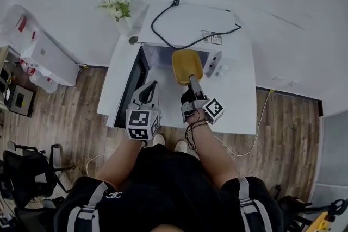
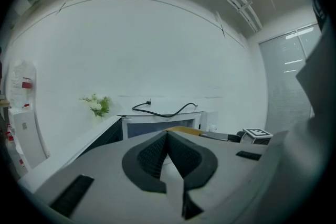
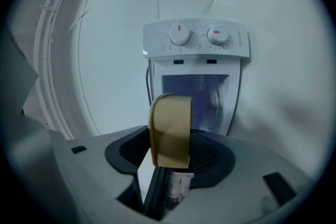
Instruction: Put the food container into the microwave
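A tan food container [image 1: 186, 65] hangs at the mouth of the white microwave [image 1: 190, 22], with my right gripper [image 1: 191, 81] shut on its near edge. In the right gripper view the container [image 3: 169, 131] stands on edge between the jaws, in front of the open cavity and the microwave's two dials [image 3: 197, 36]. The microwave door [image 1: 130, 87] stands swung open to the left. My left gripper [image 1: 148, 93] is shut and holds nothing, just right of that door. The left gripper view shows the microwave [image 2: 157, 126] ahead and a strip of the container [image 2: 181, 129].
The microwave rests on a white table [image 1: 239, 103]. A black power cable [image 1: 185, 38] lies coiled on its top. A vase of white flowers [image 1: 117, 8] stands at the table's back left corner. A dark chair [image 1: 27, 165] stands on the wooden floor at left.
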`<state>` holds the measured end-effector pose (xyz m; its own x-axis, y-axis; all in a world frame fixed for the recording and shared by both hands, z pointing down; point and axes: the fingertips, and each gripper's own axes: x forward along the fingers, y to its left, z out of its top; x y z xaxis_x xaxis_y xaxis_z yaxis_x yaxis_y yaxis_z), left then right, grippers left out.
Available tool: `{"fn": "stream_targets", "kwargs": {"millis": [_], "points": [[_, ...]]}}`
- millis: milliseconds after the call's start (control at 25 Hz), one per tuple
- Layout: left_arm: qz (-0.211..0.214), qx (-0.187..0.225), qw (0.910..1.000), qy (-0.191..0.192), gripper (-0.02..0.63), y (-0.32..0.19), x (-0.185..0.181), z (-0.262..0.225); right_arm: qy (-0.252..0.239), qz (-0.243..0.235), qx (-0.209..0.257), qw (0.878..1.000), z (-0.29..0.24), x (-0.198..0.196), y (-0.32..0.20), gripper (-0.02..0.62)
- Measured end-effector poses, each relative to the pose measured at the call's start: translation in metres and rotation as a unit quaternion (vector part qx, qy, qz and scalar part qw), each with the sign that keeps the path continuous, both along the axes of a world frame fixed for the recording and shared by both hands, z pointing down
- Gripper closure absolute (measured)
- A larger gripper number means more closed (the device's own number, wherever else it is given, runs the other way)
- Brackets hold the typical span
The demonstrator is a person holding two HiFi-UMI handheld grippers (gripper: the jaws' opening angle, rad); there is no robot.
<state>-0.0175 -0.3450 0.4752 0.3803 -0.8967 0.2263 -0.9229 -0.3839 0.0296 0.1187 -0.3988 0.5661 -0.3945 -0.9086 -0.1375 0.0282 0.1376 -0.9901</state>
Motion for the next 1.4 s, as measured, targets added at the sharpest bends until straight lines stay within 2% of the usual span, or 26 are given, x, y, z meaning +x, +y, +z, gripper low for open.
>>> {"fn": "stream_targets", "kwargs": {"millis": [280, 640, 920, 1080, 1280, 1400], "points": [[0.005, -0.002, 1.0000, 0.005, 0.595, -0.028, -0.018, 0.001, 0.045, 0.009, -0.020, 0.999, 0.017, -0.018, -0.049, 0.368], [0.012, -0.004, 0.9999, 0.011, 0.595, -0.050, -0.024, 0.005, 0.033, 0.025, -0.053, 0.998, 0.042, -0.020, -0.113, 0.368], [0.009, -0.009, 0.9999, 0.004, 0.595, -0.055, -0.027, 0.011, 0.056, 0.017, -0.076, 0.995, 0.063, -0.025, -0.147, 0.368], [0.009, -0.019, 0.9998, -0.003, 0.595, -0.053, -0.027, 0.018, 0.040, 0.019, -0.086, 0.995, 0.068, -0.028, -0.163, 0.367], [0.008, -0.019, 0.9997, -0.010, 0.595, -0.056, -0.026, 0.019, 0.037, 0.029, -0.121, 0.992, 0.075, -0.029, -0.182, 0.362], [0.008, -0.020, 0.9997, -0.013, 0.595, -0.058, -0.026, 0.019, 0.055, 0.034, -0.150, 0.987, 0.082, -0.027, -0.188, 0.361]]}}
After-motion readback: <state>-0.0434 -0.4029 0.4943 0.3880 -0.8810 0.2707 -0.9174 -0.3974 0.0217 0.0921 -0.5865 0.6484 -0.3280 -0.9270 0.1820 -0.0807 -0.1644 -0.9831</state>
